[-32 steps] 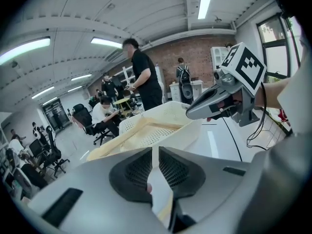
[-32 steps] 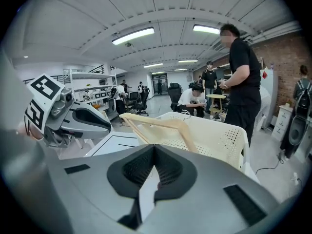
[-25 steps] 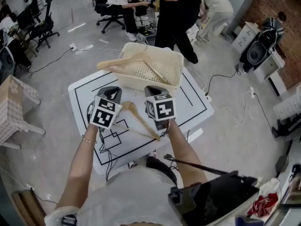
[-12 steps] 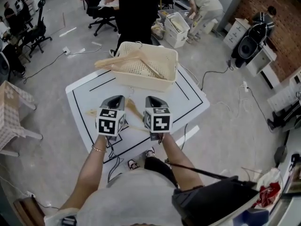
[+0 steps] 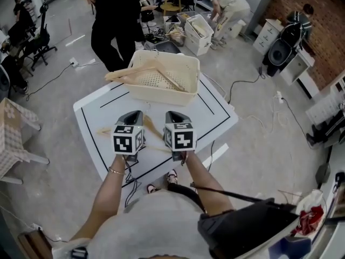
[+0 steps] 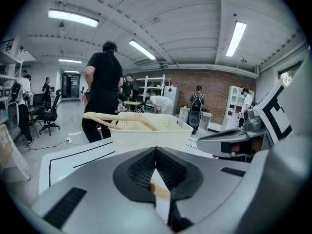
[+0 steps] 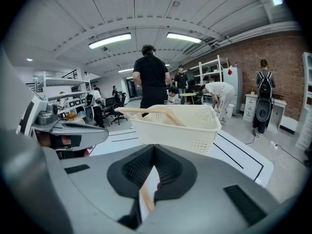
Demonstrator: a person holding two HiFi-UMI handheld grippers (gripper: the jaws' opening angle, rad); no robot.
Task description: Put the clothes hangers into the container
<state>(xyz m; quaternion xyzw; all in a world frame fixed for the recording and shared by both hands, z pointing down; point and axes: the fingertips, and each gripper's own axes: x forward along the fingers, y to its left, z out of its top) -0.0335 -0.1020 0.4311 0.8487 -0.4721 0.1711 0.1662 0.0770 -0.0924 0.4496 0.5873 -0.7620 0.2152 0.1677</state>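
A wooden hanger (image 5: 150,128) lies low across the white table (image 5: 210,117), between my two grippers. My left gripper (image 5: 131,116) is shut on one arm of it; the wood shows between the pads (image 6: 159,189). My right gripper (image 5: 173,115) is shut on the other arm, a pale bar (image 7: 146,197) running between its jaws. Whether the hanger is off the table I cannot tell. Ahead stands the cream perforated basket (image 5: 161,97), also seen from the left gripper (image 6: 146,136) and the right gripper (image 7: 181,126). A second wooden hanger (image 5: 141,71) rests across its rim.
A person in black (image 5: 114,15) stands just behind the basket. Other people, office chairs (image 5: 38,36) and crates (image 5: 197,31) fill the floor beyond. Cables (image 5: 253,88) trail on the floor right of the table. A low checked stool (image 5: 13,128) sits at the left.
The left gripper has drawn in level with the right one on the hanger. The person in black has walked from right to left behind the basket.
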